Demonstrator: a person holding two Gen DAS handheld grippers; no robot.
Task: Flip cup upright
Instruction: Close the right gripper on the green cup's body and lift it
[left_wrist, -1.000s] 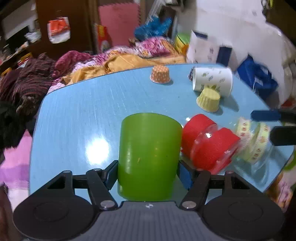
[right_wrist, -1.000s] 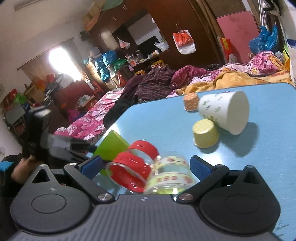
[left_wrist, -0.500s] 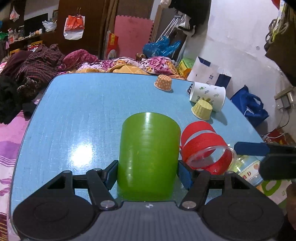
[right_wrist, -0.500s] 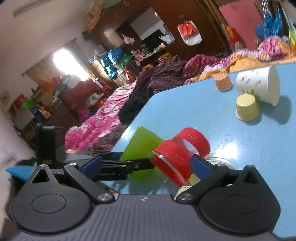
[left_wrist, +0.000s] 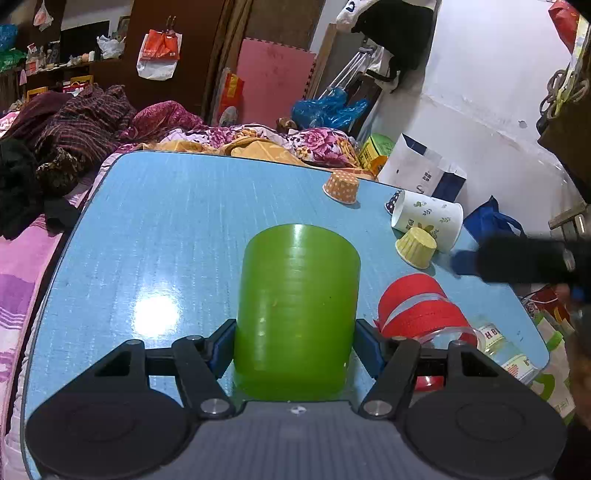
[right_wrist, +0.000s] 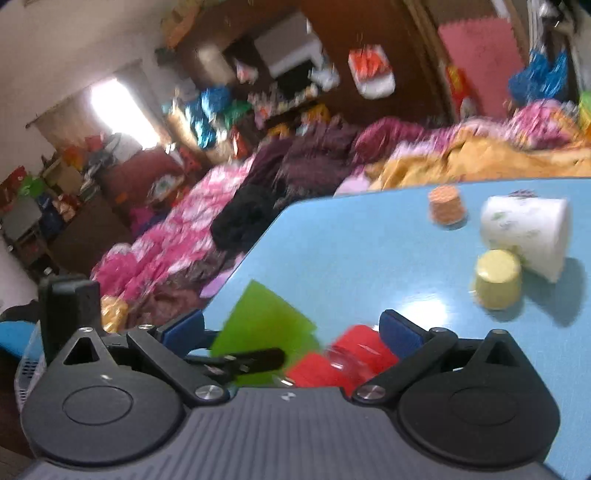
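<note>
Gripping the green cup (left_wrist: 297, 314) at center frame, the left gripper (left_wrist: 295, 345) is pressing both pads on its sides; the cup is standing mouth-down on the table (left_wrist: 166, 229). The right gripper (right_wrist: 291, 326), jaws wide, is holding nothing above the red jar (right_wrist: 343, 363), low center in its blurred view.

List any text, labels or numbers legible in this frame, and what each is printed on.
"HB": on the label band of the clear jar lying at the table's right edge.
Red print lower on that jar: too small to read.
White bag behind the table: small dark logo, unreadable.
Green box: print unreadable.
Right wrist view: too blurred, nothing legible.
</note>
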